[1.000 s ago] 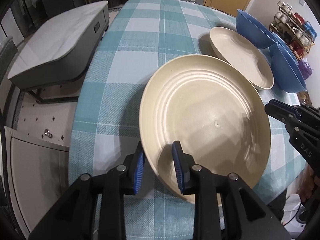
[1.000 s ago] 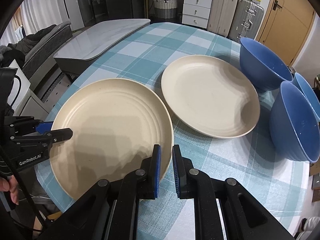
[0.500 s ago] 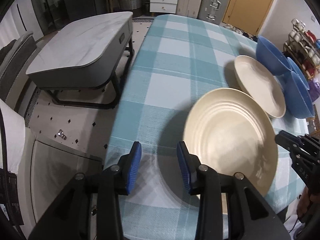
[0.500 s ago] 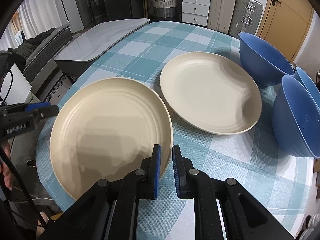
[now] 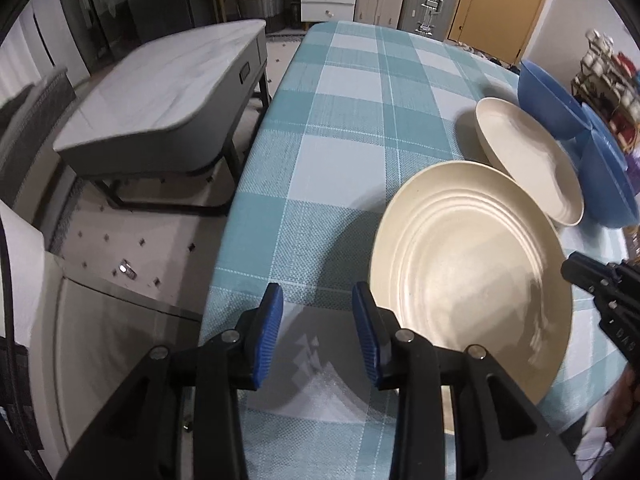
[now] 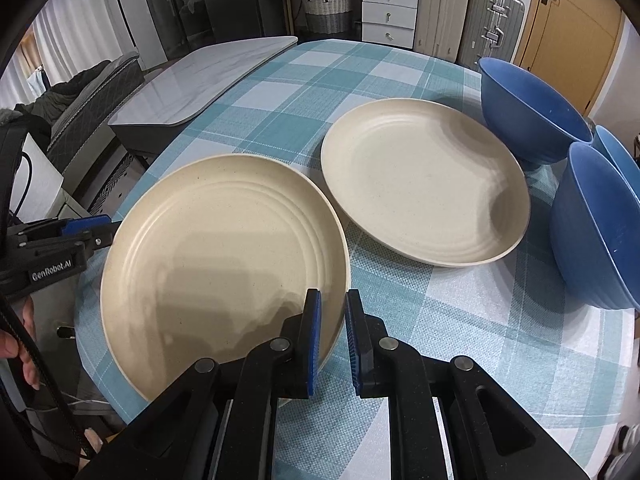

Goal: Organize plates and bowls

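- While your right gripper (image 6: 330, 296) is pinched onto the rim of the near plate (image 6: 216, 248), its blue pads sit almost together, one inside the rim and one outside.
- Your left gripper (image 5: 318, 292) has just been opening; its pads stand apart with nothing between them, only the checked tablecloth (image 5: 352, 140) below.
- From the right wrist view, your left gripper's tip is just off the near plate's left rim; you cannot tell from there whether it touches.
- That near plate is cream, with ridged rings, and sits at the table's near left corner, its edge reaching close to the cloth's edge.
- You have a far plate (image 6: 420, 184), also cream, just beyond and to the right of it; in the left wrist view the near plate's rim overlaps the far plate's edge.
- Three blue bowls stand along the right side: the back bowl (image 6: 528, 108) just beside the far plate, the front bowl (image 6: 592, 224) nearer you, and a third bowl (image 6: 620, 156) partly hidden behind those two.
- Your hand (image 6: 20, 344) shows at the lower left edge, under the left gripper's body.
- Off the table's left side you can see a grey low table (image 5: 160, 100) on the floor.
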Demonstrator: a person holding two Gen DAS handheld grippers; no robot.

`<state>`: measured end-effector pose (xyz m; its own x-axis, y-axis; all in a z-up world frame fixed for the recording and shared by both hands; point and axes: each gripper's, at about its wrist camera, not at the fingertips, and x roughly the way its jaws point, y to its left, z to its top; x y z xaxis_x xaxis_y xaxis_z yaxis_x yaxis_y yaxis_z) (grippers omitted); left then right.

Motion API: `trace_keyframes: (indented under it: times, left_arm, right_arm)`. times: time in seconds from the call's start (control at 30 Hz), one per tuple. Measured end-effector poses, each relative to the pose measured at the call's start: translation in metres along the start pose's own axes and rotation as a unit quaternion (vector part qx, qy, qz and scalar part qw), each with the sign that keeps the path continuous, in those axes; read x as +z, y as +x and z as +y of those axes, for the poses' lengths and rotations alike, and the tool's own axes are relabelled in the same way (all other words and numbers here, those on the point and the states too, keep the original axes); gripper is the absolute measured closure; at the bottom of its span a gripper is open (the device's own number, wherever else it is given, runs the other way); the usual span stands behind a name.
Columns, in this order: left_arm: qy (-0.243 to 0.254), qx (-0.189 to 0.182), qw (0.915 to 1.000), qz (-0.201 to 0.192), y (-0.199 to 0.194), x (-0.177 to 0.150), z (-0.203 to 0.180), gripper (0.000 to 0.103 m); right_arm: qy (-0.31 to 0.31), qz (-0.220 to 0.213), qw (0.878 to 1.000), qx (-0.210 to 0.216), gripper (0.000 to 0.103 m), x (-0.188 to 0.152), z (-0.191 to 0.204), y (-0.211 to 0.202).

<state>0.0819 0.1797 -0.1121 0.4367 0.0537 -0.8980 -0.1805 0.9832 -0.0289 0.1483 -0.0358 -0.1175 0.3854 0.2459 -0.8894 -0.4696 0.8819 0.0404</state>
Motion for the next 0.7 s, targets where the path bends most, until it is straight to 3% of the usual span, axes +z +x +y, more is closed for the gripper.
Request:
trace_keyframes:
  times: [0.27, 0.47, 0.7]
  left_arm:
    - [0.031, 0.046, 0.9982, -0.021, -0.004, -0.006, -0.014, 0.071]
    - [0.076, 0.078, 0.9935, -0.034, -0.007, -0.011, -0.034, 0.071]
    - [0.072, 0.067, 0.9946, -0.034, -0.011, -0.012, -0.035, 0.068]
  right_arm:
    - [0.005, -0.003, 1.0, 0.01, 0.091, -0.003, 0.0, -0.004]
    - [0.011, -0.003, 0.999, 0.041, 0.091, -0.005, 0.0, -0.007]
    - [0.034, -0.002, 0.998, 0.053, 0.091, -0.007, -0.01, -0.005]
